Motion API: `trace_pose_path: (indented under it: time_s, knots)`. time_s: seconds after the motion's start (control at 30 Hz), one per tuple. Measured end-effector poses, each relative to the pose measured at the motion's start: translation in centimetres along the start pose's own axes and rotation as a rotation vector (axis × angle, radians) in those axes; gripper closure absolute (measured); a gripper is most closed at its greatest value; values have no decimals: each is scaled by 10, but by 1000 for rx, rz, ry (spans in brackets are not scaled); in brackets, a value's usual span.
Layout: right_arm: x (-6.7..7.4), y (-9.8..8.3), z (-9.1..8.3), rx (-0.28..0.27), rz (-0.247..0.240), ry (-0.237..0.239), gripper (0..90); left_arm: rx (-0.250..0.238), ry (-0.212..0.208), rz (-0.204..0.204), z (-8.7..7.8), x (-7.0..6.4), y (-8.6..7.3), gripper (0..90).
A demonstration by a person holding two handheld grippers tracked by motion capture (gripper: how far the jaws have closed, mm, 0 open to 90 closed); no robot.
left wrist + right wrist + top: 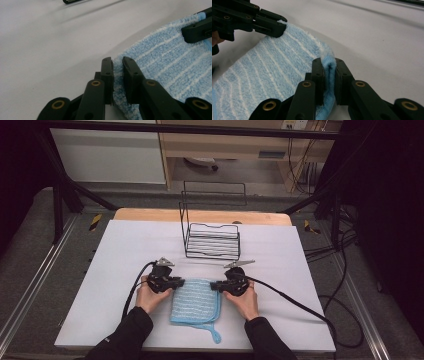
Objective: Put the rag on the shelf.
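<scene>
A: Where's the cloth (194,302)?

B: Flat on the white table (125,270), near edge, betw. the two hands. Blue w/ white stripes, folded to a rough rectangle. A small loop sticks out at its near right corner.

A: Left gripper (176,282)?

B: Clamped on the cloth's far left corner. In the left gripper view the jaws sit close together w/ the fluffy edge (117,77) pinched betw. them. Person's left hand (147,295) wraps the body from behind.

A: Right gripper (214,285)?

B: Same on the far right corner. Right gripper view shows a fold of cloth (329,72) standing up betw. the jaws, pads pressing both sides. So gripping, not just touching. Right hand (246,301) holds it low to the table.

A: Cloth lifted at all?

B: Corners bunched up a bit at the jaws; rest lies on the table.

A: Anything else around?

B: Black wire rack (212,240) further back, centre of table, well apart from the cloth. Cables trail off each gripper, right one runs off the table's right side.
</scene>
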State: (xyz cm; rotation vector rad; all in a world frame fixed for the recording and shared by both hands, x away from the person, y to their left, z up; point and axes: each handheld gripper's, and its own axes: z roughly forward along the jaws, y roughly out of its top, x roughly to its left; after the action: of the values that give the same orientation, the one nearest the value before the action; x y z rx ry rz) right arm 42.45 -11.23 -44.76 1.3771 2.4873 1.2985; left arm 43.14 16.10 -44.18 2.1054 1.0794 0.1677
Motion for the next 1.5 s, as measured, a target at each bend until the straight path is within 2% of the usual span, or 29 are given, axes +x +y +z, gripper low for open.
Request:
trace_pose_path:
  time_s: [0.2,0.37,0.67,0.77,1.0,1.5]
  knots:
    - [2,3,-7,-23,-2,17,810,-21,-12,-8,-8,-1,3,805]
    - [5,5,-14,-65,-12,35,809,-73,-31,-13,-23,-1,7,808]
    - [10,11,-30,-132,-20,66,810,-135,-19,27,-41,-9,13,812]
    - [11,13,-35,-147,-34,64,810,-146,-8,39,-44,-13,14,813]
    - [13,16,-44,-176,-53,65,811,-170,-14,52,-51,-19,17,814]
    - [28,27,-70,-253,-133,39,812,-254,-16,74,-71,-31,24,815]
